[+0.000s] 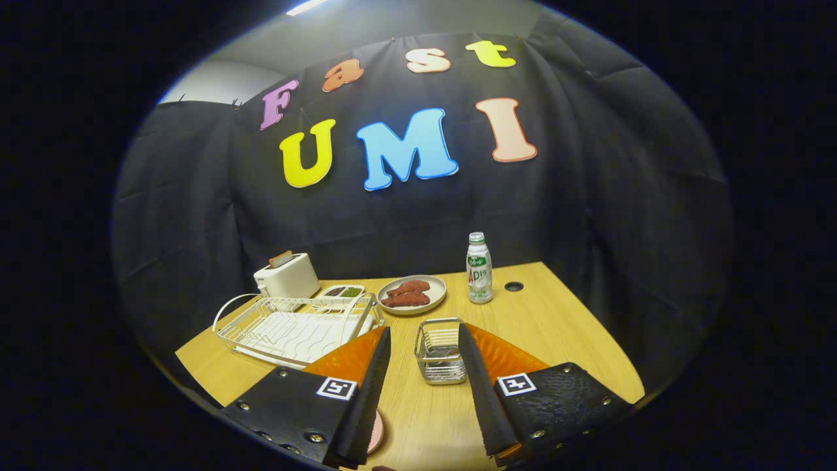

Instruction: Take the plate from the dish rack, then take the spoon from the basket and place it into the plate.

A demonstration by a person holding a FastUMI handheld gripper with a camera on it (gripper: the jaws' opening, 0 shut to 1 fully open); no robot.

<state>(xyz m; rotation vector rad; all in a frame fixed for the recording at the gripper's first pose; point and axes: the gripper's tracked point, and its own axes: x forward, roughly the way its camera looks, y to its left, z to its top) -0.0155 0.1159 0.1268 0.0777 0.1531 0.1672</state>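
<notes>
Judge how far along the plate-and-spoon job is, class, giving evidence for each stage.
Done, apparently: the dish rack looks bare, and a pink plate peeks out on the table under one finger. In hand: nothing; the gripper is open, with the wire basket just ahead between its fingers. Left: lifting the spoon from the basket, where I cannot make it out clearly, and setting it on the plate.
</notes>
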